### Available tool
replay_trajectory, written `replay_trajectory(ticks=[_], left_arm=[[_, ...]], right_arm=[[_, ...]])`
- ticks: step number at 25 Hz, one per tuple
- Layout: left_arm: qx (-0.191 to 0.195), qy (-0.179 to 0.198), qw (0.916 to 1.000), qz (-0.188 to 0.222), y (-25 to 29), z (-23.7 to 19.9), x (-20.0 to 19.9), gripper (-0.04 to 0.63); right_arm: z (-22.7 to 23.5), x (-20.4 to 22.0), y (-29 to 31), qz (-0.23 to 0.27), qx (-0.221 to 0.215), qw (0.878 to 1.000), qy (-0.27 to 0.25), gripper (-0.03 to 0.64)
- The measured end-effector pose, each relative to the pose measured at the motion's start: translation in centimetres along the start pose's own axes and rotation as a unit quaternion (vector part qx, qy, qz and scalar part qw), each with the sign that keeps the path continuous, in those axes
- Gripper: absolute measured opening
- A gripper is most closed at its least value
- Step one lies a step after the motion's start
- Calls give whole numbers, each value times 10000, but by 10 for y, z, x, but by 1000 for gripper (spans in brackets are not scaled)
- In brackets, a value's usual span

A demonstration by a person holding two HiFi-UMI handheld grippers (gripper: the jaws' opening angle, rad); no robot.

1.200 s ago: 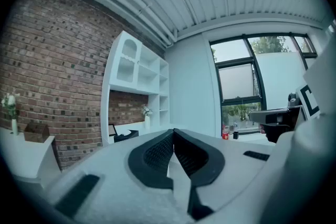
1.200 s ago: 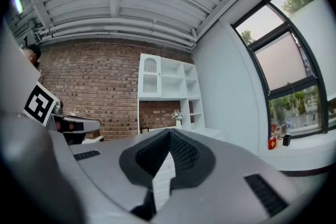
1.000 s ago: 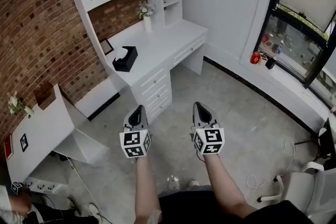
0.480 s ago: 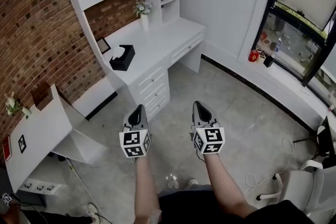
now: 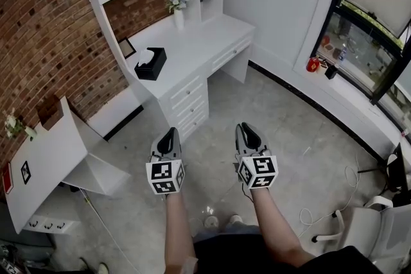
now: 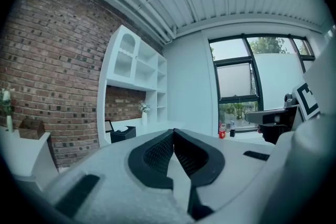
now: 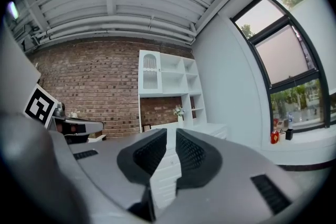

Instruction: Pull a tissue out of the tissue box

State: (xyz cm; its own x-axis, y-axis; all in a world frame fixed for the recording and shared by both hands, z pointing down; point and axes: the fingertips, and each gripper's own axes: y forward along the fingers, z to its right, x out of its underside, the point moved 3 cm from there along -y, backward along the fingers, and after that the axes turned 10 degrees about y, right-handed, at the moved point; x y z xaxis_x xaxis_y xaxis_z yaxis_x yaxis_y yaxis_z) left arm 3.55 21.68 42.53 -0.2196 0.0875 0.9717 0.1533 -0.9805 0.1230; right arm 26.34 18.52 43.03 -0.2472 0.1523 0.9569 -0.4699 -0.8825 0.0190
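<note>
You are standing well back from the desk (image 5: 199,42), where the box (image 5: 151,63) is sitting at the left end near the brick wall, with a white tissue (image 5: 147,56) poking up from its top. The step in hand looks like the approach, so you are best off walking in until the box lies just below your grippers. The left gripper (image 5: 169,133) is pointing forward with its jaws meeting at the tips and gripping nothing; it could be steadying the box while the other pulls. The right gripper (image 5: 246,129) is parting its jaws, a narrow gap showing with nothing in it; widen it more before reaching the tissue, then pinch only the raised fold and draw straight up. The head view is giving you the open floor to cross and the tissue's tuft, while the gripper views are showing how the jaws stand. The left gripper view is catching the box only as a small dark shape.
</note>
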Motion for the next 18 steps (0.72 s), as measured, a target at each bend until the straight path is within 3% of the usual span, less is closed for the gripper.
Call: replay_trajectory(ticks=[7, 18], left_arm=[[49, -36, 10000, -45, 2, -11, 9, 9], [169, 86, 9998, 95, -1, -37, 7, 9]], right_arm=[[-3, 5, 9, -15, -5, 9998, 186, 152], [-16, 6, 11, 137, 159, 9993, 319, 187]])
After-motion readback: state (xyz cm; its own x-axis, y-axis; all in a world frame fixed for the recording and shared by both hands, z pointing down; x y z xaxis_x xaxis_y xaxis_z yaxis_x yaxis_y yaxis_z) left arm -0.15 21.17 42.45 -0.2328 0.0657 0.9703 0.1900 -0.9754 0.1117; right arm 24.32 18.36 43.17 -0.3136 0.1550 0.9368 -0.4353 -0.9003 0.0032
